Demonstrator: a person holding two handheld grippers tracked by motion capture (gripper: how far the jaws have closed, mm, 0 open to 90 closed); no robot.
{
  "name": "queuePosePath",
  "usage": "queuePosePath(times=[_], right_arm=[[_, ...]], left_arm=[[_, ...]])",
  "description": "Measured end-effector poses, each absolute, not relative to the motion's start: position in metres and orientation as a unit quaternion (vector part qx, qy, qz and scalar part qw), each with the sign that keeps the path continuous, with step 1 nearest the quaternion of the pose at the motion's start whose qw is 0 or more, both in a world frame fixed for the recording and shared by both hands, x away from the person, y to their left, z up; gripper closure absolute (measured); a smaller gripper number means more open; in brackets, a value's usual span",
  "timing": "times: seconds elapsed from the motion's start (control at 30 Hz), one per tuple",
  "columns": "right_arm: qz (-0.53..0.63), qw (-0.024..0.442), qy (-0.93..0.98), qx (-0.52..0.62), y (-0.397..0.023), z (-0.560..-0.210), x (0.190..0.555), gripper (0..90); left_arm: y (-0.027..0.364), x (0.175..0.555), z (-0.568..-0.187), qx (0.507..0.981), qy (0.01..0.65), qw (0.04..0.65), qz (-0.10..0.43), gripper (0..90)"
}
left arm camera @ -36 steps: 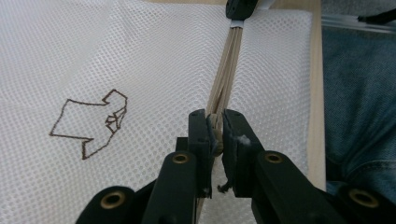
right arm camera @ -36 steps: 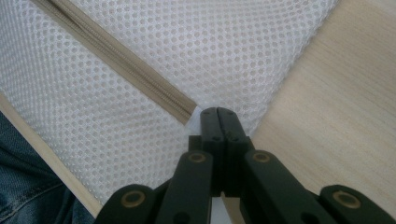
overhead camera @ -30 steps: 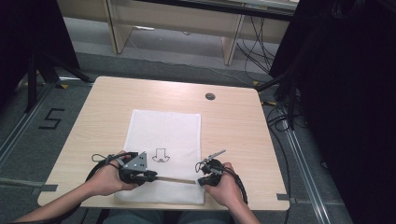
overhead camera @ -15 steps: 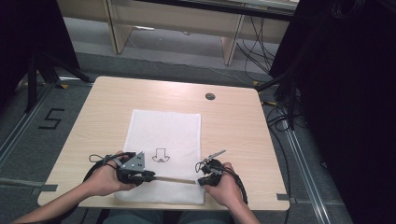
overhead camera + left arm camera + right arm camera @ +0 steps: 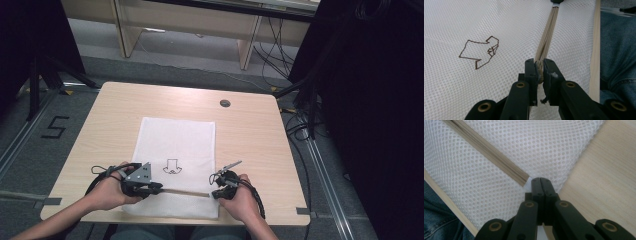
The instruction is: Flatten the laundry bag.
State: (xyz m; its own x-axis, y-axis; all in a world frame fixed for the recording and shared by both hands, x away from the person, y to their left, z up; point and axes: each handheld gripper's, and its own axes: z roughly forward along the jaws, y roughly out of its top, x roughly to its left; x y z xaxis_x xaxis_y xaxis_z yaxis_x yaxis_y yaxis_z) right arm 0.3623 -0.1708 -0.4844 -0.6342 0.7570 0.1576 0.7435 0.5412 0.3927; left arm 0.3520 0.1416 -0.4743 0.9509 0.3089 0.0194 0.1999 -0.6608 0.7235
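Mesh bag [image 5: 175,165] is lying flat on the table [image 5: 250,130]. Left gripper [image 5: 539,72] is grasping the zipper pull [image 5: 539,68]; right gripper [image 5: 540,182] is pinching the bag at the zipper [image 5: 489,152] end, near the bag's front edge.

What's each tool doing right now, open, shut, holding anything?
Left tool: shut on the zipper pull of the white mesh bag.
Right tool: shut, pinching the bag's edge at the zipper end.
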Motion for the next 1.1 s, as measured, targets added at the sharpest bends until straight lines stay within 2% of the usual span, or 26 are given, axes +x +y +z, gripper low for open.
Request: queuePosePath(times=[1.1], right_arm=[[0.216,0.017,0.878,0.427,-0.171,-0.484,0.362,90.0]], left_arm=[[0.160,0.348,-0.475,0.905,0.161,0.386,0.076,81.8]])
